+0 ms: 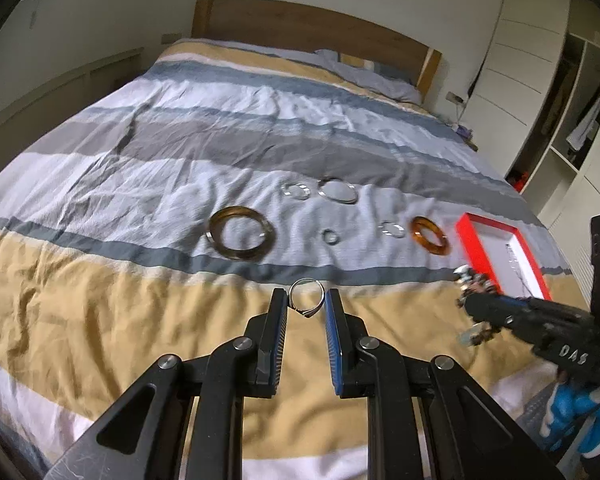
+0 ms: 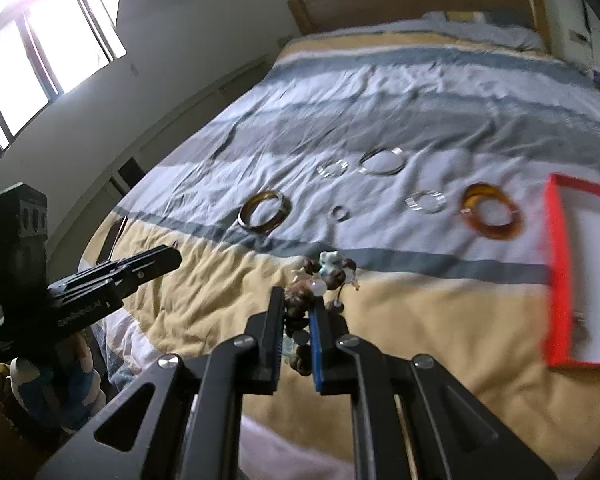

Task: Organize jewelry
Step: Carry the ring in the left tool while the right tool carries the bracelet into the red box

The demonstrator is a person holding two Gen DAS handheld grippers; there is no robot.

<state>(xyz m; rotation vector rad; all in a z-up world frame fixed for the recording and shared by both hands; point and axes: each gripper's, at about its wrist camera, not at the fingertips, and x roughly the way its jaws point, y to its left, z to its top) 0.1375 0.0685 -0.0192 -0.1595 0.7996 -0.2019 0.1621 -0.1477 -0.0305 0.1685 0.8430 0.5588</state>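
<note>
both lifts done: left gripper (image 1: 306, 300) fingers pinch a ring (image 1: 307, 297), right gripper (image 2: 296, 304) clamps a beaded bracelet (image 2: 320, 280); next, carry them to the red box (image 1: 500, 256) by the bed's right edge.

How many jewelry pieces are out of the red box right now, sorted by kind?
Bangles on the bed: 6
Rings, in the left gripper: 1
Beaded bracelets, in the right gripper: 1
Total: 8

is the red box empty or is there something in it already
Not empty: the red box lies open with a thin chain-like piece against its right wall. What it is exactly cannot be told.
</note>
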